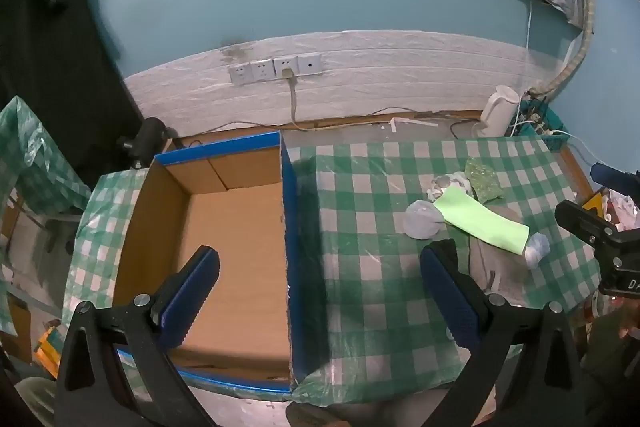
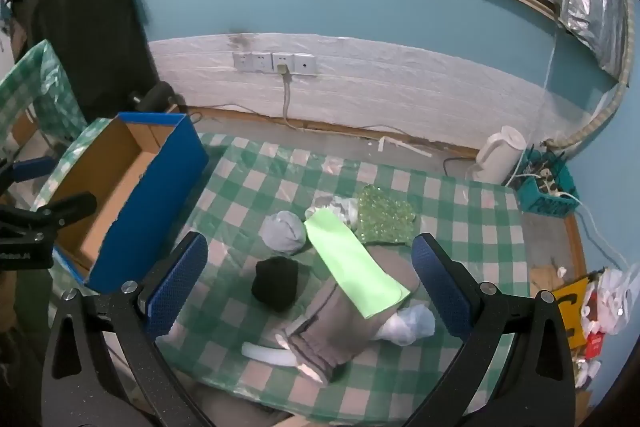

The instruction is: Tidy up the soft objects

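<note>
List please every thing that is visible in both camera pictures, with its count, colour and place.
Box: 1, brown inside, blue outside, on table's left, nothing inside.
Tablecloth: 1, green-white check, covers table.
Rolled bundles: 2 grey-white, 1 black, in the pile.
Light green strip: 1, across pile.
Grey-brown garment: 1, under strip.
Green patterned cloth: 1, behind pile.
Kettle: 1, white, far right.
Sockets: 4, white, wall.
Left gripper: open, over box's edge.
Right gripper: open, above pile.
</note>
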Available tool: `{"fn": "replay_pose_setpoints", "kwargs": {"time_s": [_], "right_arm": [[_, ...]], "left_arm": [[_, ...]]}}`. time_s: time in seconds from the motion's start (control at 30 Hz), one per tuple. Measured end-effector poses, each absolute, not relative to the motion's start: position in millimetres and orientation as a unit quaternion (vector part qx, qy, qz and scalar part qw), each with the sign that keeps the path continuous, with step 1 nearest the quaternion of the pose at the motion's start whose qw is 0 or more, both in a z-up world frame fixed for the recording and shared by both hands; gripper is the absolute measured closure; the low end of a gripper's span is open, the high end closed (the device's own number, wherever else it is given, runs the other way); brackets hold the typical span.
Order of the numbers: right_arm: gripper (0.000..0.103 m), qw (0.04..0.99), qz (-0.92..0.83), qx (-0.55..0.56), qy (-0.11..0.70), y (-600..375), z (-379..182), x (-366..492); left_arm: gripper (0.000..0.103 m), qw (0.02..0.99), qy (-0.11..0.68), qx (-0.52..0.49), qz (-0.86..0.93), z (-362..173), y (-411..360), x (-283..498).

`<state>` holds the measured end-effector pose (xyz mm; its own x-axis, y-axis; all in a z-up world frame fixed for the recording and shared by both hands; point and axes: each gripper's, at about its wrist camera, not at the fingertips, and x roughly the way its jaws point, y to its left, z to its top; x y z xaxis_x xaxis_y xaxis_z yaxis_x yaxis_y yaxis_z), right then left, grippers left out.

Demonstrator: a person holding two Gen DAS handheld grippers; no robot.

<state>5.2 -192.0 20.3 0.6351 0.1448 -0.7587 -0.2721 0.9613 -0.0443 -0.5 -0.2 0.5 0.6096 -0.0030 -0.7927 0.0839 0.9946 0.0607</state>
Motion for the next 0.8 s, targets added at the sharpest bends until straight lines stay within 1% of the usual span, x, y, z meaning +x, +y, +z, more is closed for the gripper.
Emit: {"fn": "replay_pose_setpoints", "kwargs": {"time_s": [0.27, 0.5, 0.57, 0.8], "right_arm": [[0.002, 0.899, 0.12, -0.067, 0.417, -194.5, 19.5, 6.5], [0.002, 0.899, 0.116, -0.069, 0.417, -194.3, 19.5, 7.0], [0.002, 0.899, 0.116, -0.069, 0.418, -194.2, 19.5, 7.4], [0.002, 0.898, 0.116, -0.069, 0.418, -195.5, 18.9, 8.5]], "left_arm": [[0.002, 0.903, 0.426, 0.057, -0.018, 4.8, -0.2, -3.9], [0.002, 0.898, 0.438, 0.043, -0.027, 11.5, 1.4, 11.7], [0.002, 0.902, 0.429, 0.046, -0.029, 3.3, -1.0, 0.8], [0.002, 0.902, 0.427, 0.048, -0.03, 1.6, -4.0, -1.7]]}}
